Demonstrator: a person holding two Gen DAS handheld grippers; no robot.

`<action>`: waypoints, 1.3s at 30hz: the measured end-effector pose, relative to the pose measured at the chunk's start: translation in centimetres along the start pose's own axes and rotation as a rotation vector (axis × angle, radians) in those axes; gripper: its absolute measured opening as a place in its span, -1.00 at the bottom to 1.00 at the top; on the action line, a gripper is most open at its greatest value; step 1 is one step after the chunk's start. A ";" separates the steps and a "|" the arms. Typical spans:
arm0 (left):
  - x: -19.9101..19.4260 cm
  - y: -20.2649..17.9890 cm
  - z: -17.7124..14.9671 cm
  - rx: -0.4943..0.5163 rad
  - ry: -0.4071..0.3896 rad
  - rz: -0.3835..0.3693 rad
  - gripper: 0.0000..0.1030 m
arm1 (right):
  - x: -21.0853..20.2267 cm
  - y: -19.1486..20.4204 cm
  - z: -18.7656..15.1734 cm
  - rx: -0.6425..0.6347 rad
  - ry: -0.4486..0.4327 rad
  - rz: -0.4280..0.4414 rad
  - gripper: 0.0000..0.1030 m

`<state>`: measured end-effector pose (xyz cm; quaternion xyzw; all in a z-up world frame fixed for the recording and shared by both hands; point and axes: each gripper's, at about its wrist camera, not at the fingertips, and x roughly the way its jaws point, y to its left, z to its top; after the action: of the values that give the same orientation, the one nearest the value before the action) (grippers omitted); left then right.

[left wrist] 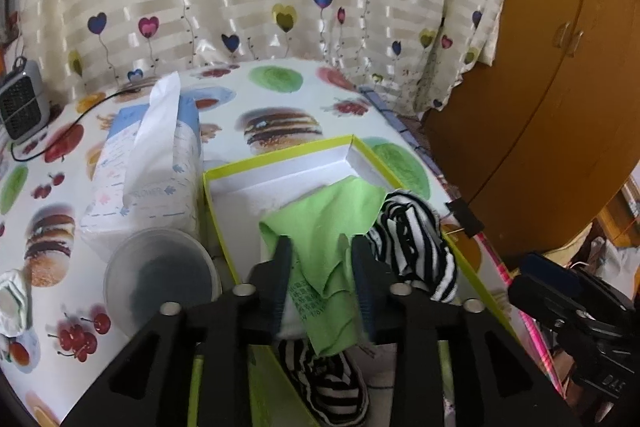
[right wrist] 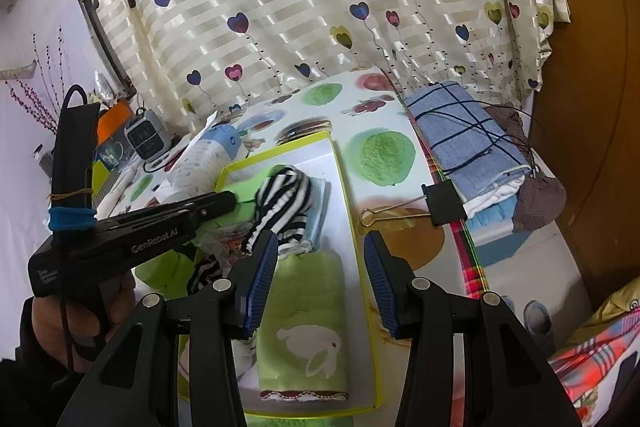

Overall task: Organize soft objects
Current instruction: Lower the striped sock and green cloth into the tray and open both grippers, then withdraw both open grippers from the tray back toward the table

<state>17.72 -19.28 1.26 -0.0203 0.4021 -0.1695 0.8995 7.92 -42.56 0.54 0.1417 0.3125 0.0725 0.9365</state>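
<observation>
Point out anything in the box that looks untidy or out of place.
The green cloth lies crumpled and unfolded between the left gripper's parted fingers, draped over the striped sock, while the green rabbit towel lies flat in the box.

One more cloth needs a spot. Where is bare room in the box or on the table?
Free: the white floor at the box's far corner; the tablecloth between the box and the folded blue towels. Crowded: the near box, holding green cloth, striped sock, rabbit towel.
</observation>
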 end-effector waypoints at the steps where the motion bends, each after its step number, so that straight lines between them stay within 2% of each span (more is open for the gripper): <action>1: -0.4 0.0 0.0 0.003 -0.009 -0.003 -0.36 | 0.0 0.1 0.0 -0.001 -0.002 0.000 -0.10; 12: -4.4 -0.3 -1.3 0.030 -0.051 -0.037 -0.36 | -1.2 2.0 0.1 -0.029 -0.018 -0.001 -0.10; 22: -8.4 0.4 -3.2 0.028 -0.092 -0.035 -0.36 | -2.6 5.0 -0.4 -0.078 -0.022 0.018 -0.10; 39: -13.0 4.3 -5.9 -0.033 -0.141 -0.017 -0.36 | -3.7 10.9 -1.6 -0.181 -0.003 0.034 -0.10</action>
<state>6.63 -10.43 5.81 -0.0502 0.3404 -0.1684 0.9237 3.51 -32.75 4.80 0.0617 0.3008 0.1164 0.9446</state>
